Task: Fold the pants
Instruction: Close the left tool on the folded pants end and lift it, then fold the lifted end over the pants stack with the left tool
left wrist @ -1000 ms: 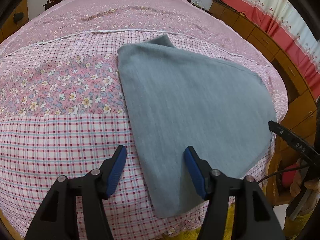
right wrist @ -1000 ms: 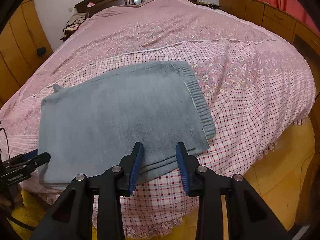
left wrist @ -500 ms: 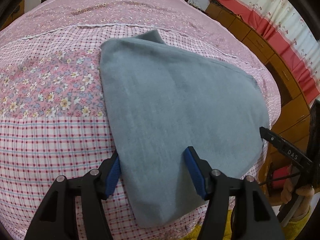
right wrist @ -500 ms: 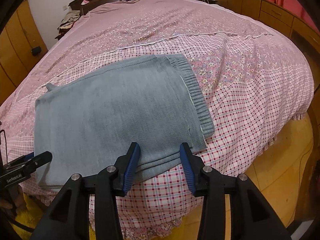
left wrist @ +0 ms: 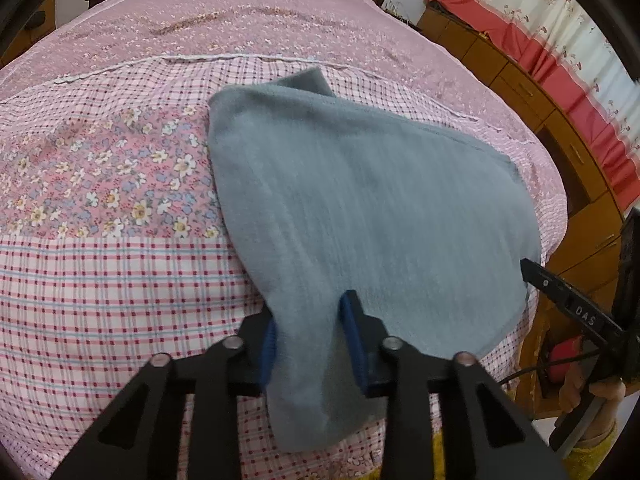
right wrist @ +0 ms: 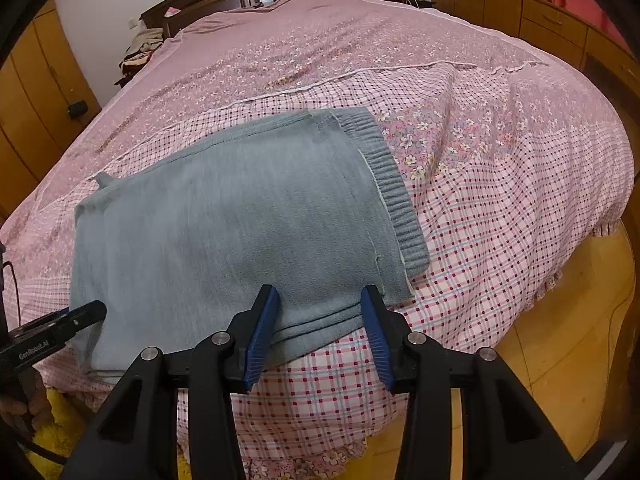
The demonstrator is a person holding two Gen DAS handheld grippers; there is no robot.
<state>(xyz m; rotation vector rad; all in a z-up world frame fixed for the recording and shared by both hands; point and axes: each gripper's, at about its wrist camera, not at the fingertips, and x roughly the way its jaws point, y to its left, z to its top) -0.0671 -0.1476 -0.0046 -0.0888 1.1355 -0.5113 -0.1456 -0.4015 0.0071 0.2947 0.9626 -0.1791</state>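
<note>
- left gripper [left wrist: 310, 338] pinching the folded pants [left wrist: 360, 208] at their near corner (cloth hides its fingertips)
- right gripper [right wrist: 320, 320] spread, astride the pants' near edge

The left gripper [left wrist: 310, 340] points forward and down, its two blue-padded fingers [left wrist: 267, 350] drawn close together with a bunch of cloth pinched between them. The right gripper [right wrist: 322, 332] also points forward and down, its fingers [right wrist: 260, 328] spread well apart with a cloth edge lying between them, the pads not pressing it. In the left view the right gripper's tip shows at the far right, with part of a hand [left wrist: 592, 396] under it. In the right view the left gripper's tip shows at the far left.
</note>
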